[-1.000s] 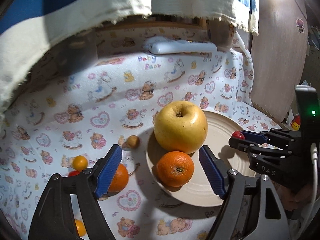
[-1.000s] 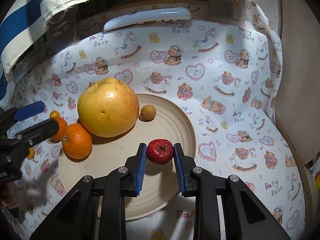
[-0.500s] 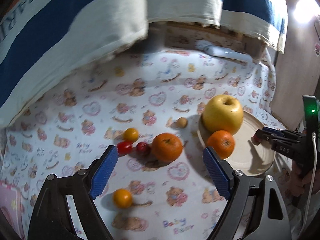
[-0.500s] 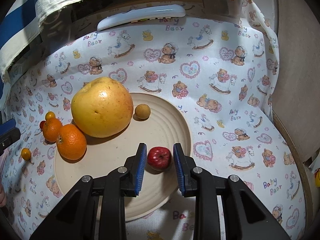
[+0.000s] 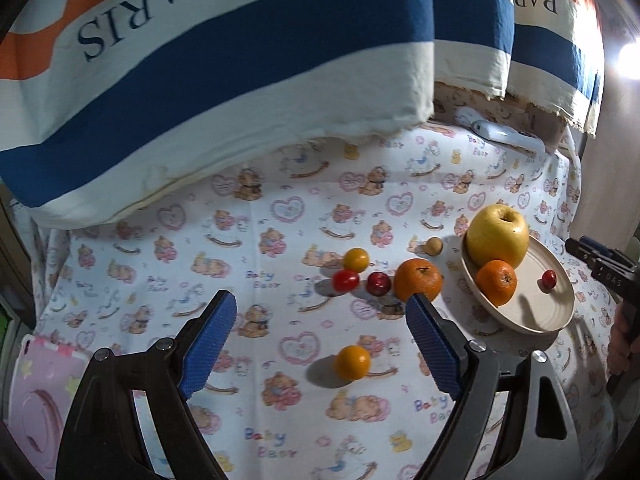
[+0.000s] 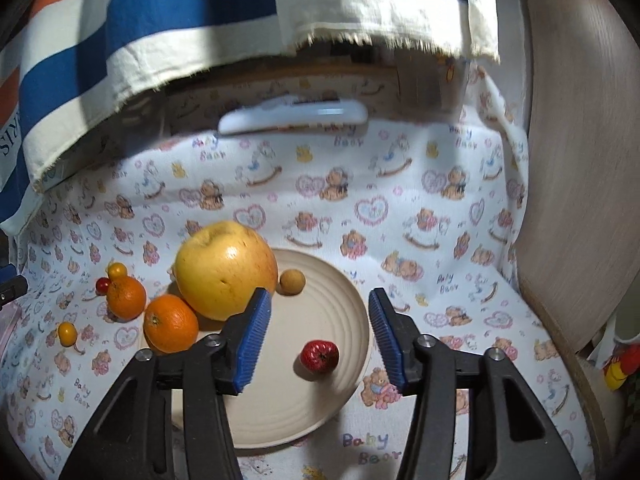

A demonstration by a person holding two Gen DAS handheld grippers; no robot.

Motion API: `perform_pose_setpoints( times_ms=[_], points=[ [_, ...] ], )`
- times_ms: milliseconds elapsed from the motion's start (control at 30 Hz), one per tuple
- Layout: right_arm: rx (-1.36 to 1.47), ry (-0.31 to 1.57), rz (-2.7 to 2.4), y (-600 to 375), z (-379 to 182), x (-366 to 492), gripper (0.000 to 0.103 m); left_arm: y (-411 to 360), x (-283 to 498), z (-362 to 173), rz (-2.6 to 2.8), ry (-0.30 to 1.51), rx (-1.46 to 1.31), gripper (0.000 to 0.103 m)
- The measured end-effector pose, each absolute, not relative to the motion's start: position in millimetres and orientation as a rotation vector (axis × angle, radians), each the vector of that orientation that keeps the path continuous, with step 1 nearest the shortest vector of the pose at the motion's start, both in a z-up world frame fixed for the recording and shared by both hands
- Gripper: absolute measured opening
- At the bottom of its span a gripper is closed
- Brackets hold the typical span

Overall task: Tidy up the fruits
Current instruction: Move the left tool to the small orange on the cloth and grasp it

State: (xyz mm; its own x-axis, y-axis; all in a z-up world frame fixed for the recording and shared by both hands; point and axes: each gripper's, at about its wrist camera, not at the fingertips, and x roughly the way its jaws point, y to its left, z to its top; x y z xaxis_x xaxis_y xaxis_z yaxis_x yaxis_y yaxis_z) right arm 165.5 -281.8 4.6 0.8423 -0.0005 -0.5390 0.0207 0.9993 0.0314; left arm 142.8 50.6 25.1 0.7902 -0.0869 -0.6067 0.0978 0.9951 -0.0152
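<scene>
The right tongs (image 6: 316, 336) have just been opening, and now their blue pads stand apart with nothing pressed between them. The small red fruit (image 6: 319, 355) lies loose on the plate (image 6: 280, 408), just below the gap between the pads and not touching either one. The plate is round and cream. On its far left part sits the big yellow apple (image 6: 226, 270), and an orange (image 6: 171, 323) rests on the plate's left rim, touching the apple. A little brown ball (image 6: 292, 282) lies just beside the apple, at the plate's far rim; I cannot tell if it is on the plate or off it. The left tongs (image 5: 322, 338) are wide apart and hold nothing. They hang over the teddy bear cloth (image 5: 280, 208), left of the plate. Between their pads, on the cloth, lies a small orange-yellow fruit (image 5: 352, 362). Farther off, just left of the plate, sits a second orange (image 5: 418, 279). Left of that orange come a dark red fruit (image 5: 379, 283), a red tomato (image 5: 345, 279) and a small yellow fruit (image 5: 356, 259), all close together. A striped cloth with blue bands (image 5: 224, 80) hangs behind the plate.
</scene>
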Motion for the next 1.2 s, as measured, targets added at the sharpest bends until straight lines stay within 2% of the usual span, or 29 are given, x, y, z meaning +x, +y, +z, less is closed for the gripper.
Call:
perform_pose_setpoints(
  times_ms=[33, 200, 367, 433, 500, 1000, 1200],
  points=[
    [0.032, 0.551, -0.008, -279, 9, 162, 0.062, 54, 140, 27, -0.095, 0.648, 0.019, 0.086],
    [0.015, 0.493, 0.018, -261, 28, 147, 0.071, 62, 135, 27, -0.097, 0.666, 0.016, 0.082],
    [-0.005, 0.475, 0.048, -242, 37, 139, 0.073, 55, 136, 18, -0.136, 0.694, 0.014, 0.064],
    [-0.002, 0.475, 0.067, -234, 38, 137, 0.074, 50, 136, 16, -0.143, 0.698, 0.003, 0.05],
    [0.001, 0.474, 0.077, -229, 39, 134, 0.074, 45, 136, 14, -0.166, 0.699, -0.01, 0.046],
    [0.051, 0.522, 0.105, -215, 12, 138, 0.074, 33, 147, -16, -0.196, 0.772, -0.005, 0.033],
    [0.052, 0.539, 0.11, -215, 3, 142, 0.074, 32, 153, -29, -0.204, 0.813, -0.01, 0.031]
  ],
)
